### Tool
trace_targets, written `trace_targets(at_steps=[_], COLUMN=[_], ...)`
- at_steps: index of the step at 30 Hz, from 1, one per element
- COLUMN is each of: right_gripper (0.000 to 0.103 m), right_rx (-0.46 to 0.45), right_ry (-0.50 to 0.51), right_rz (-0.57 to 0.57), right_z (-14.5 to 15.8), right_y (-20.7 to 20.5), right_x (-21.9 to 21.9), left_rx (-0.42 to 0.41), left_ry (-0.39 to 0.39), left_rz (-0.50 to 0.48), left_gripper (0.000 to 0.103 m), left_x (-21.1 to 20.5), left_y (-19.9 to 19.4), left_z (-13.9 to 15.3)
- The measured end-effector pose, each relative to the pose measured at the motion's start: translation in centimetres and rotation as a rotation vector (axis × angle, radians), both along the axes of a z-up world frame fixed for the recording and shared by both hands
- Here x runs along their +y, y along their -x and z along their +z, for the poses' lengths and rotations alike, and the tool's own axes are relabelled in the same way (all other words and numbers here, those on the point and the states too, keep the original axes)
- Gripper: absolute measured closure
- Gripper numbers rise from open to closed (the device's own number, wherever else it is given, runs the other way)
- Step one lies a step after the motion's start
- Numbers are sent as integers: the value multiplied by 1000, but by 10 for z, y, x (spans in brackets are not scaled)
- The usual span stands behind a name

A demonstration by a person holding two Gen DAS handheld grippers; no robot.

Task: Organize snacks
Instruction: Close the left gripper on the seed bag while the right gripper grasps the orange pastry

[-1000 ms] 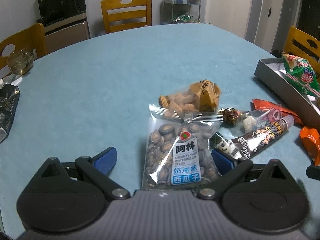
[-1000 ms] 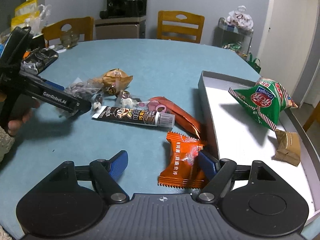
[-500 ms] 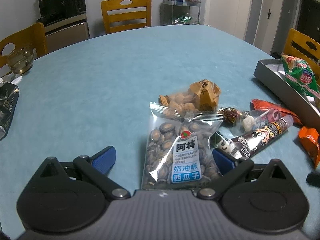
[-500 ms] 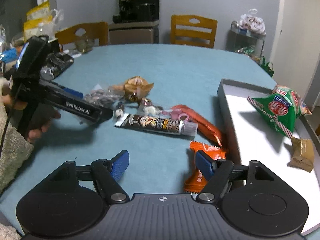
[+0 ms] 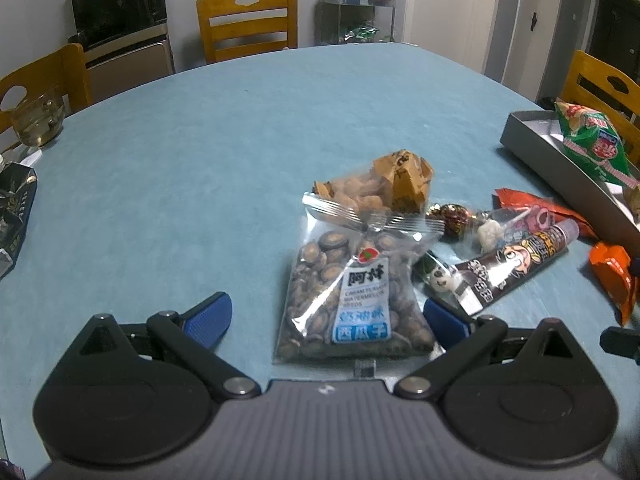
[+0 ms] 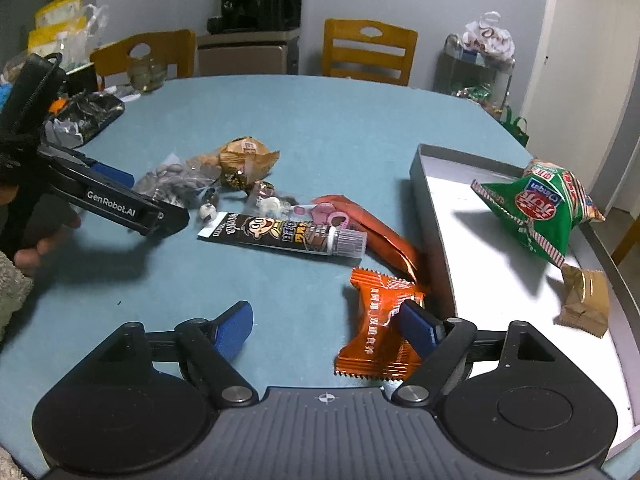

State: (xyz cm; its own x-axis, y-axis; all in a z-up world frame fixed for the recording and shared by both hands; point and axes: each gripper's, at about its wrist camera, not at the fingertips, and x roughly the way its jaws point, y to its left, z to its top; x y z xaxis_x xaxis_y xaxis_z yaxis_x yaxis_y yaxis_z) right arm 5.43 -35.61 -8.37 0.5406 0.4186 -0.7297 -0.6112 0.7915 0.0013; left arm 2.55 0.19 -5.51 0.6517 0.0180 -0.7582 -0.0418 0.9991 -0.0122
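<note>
A clear bag of watermelon seeds [image 5: 352, 296] lies on the blue table between the fingers of my open left gripper [image 5: 326, 318]; the right pad is at the bag's edge and the left pad is well apart. My right gripper [image 6: 328, 326] is opening over an orange packet [image 6: 380, 320]. Its right finger is above the packet and the pads are not pressing it. A grey tray [image 6: 440, 240] on the right holds a green chip bag [image 6: 540, 208] and a gold packet [image 6: 584, 300]. A brown tube snack [image 6: 280, 232], a long red-orange packet [image 6: 376, 232] and a brown pastry bag [image 6: 244, 156] lie loose.
Small wrapped candies [image 5: 452, 216] sit beside the seed bag. At the table's far left are a glass bowl [image 5: 36, 120] and a black packet [image 5: 12, 216]. Wooden chairs [image 5: 248, 20] ring the table. A person's hand [image 6: 40, 240] holds the left gripper's handle.
The right gripper's jaws narrowed half a second ago and now stand wider over the orange packet. The left view is almost the same.
</note>
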Motion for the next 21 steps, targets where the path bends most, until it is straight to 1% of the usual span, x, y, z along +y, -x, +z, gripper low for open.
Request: trace_targets(at_steps=[3,4,6,7,8,10,12,18,21], right_gripper=[23,23,23,23,23,24,25,26,26], right_rx=[23,7,-38,-43,-35,11,40,35,4], right_ry=[-64,-60,-28,-20,-22,-30,-36,24,77], right_rz=[57,44,-19,-46,-61,-88,-90,-134,-150], right_z=[6,8,11,13,13,13,11,3,-1], right_y=[3,4,3,2,0,-5,-6,-11,-13], right_x=[-3,-4,-7,-10,-12,-15,-14,-5,5], left_rx=[-5,-7,-8,-8,-8,-8,-9,-8,-9], left_ry=[-1,-1,0,-1,-2,-1,-1,-1,-1], left_rz=[-3,-3,-3,-3,-3,-3,-2,-2,-3], left_gripper=[0,1,1,1,1,1,1,1,1], left_x=[-1,-1,-1,-2,-1,-1,-1,-1,-1], left_y=[3,4,5,5,5,5,5,5,5], left_z=[-1,-1,-2,-2,-2,-2,-2,-2,-2])
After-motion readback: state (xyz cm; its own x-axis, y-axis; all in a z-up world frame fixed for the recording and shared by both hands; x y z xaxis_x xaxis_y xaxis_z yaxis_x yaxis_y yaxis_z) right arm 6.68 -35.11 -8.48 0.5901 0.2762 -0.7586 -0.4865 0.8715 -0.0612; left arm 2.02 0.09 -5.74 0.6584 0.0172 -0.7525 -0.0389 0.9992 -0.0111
